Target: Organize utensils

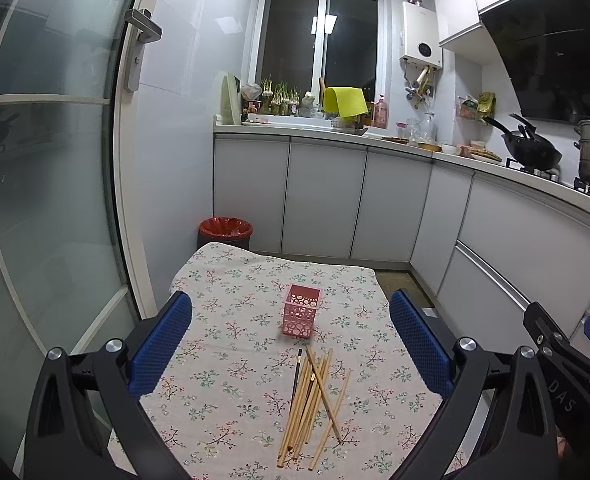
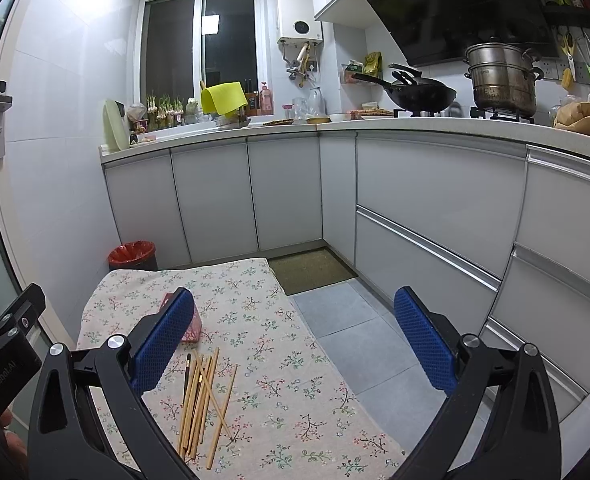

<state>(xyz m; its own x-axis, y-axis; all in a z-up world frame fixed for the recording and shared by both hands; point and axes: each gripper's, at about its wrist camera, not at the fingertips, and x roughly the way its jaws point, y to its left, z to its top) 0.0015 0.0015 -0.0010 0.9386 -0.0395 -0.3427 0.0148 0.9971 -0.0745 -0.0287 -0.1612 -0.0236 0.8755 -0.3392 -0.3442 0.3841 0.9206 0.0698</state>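
1. Kitchen cabinets (image 1: 323, 196) run along the back wall and the right side, with a dark window (image 1: 319, 36) above them and a red-lined bin (image 1: 225, 231) on the floor.
2. Ahead of both claws stands a small worktop (image 1: 231, 320) covered by a floral cloth.
3. Left claw (image 1: 291, 340) hangs above the near end of the worktop, its blue pads spread wide with nothing between them.
4. A loose pile of chopsticks (image 1: 311, 396) lies on the cloth just ahead of and below the left claw, between the lines of its two fingers; most are pale wood, one is dark.
5. A pink perforated holder (image 1: 301, 312) stands upright beyond the chopsticks, apart from their far tips.
6. Right claw (image 2: 295, 340) is likewise wide open and holds nothing; it hangs over the right edge of the worktop, with grey floor tiles (image 2: 355, 332) below its right finger.
7. From the right claw, the chopsticks (image 2: 201, 396) lie to the lower left, beside its left finger, which hides most of the pink holder (image 2: 194, 326).
8. A wok (image 2: 419, 96) and a steel steamer pot (image 2: 501, 80) sit on the stove, far ahead to the right.
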